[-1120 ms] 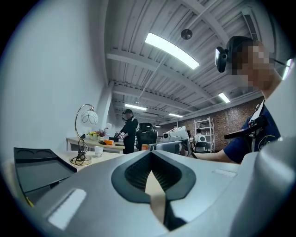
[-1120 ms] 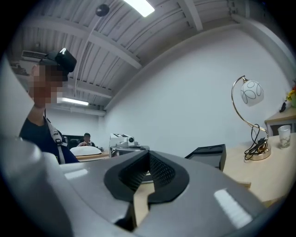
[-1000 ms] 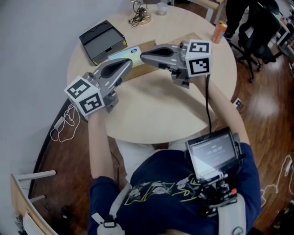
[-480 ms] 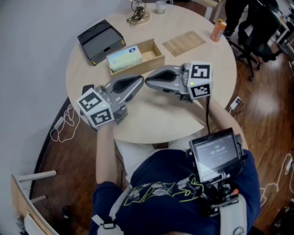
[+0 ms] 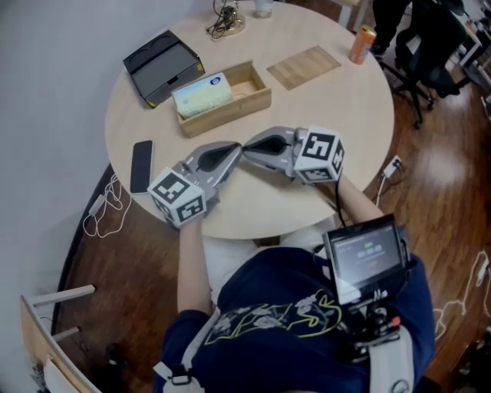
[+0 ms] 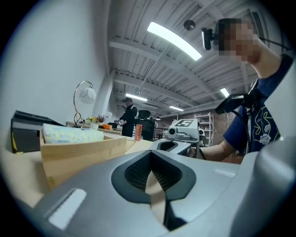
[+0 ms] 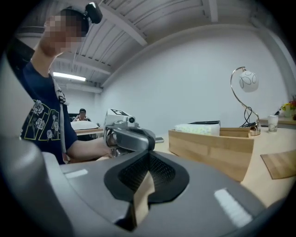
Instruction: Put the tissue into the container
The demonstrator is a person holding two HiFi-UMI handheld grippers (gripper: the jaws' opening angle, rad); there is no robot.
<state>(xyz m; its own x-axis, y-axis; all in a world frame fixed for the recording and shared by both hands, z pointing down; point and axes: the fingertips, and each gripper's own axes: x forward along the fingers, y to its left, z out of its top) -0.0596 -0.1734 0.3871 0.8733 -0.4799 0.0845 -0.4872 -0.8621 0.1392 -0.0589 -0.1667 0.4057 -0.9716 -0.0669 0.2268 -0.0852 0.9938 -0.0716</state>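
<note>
A tissue pack (image 5: 202, 94) with a pale green and blue wrapper lies in the left end of the open wooden container (image 5: 257, 100) on the round table. Both grippers rest low on the table, closer to me than the container, their tips almost meeting. My left gripper (image 5: 236, 150) is shut and holds nothing. My right gripper (image 5: 247, 147) is shut and empty too. In the left gripper view the container (image 6: 83, 152) with the tissue pack (image 6: 71, 133) stands to the left. In the right gripper view the container (image 7: 212, 148) stands to the right.
A black box (image 5: 161, 65) sits behind the container at the left, and a dark phone (image 5: 141, 165) lies near the table's left edge. At the back right are a wooden lid (image 5: 304, 67) and an orange can (image 5: 360, 44). A lamp base (image 5: 228, 19) stands at the far edge.
Both grippers have drawn back from the container toward me and come down close to the table's near edge. The tissue pack stays in the container.
</note>
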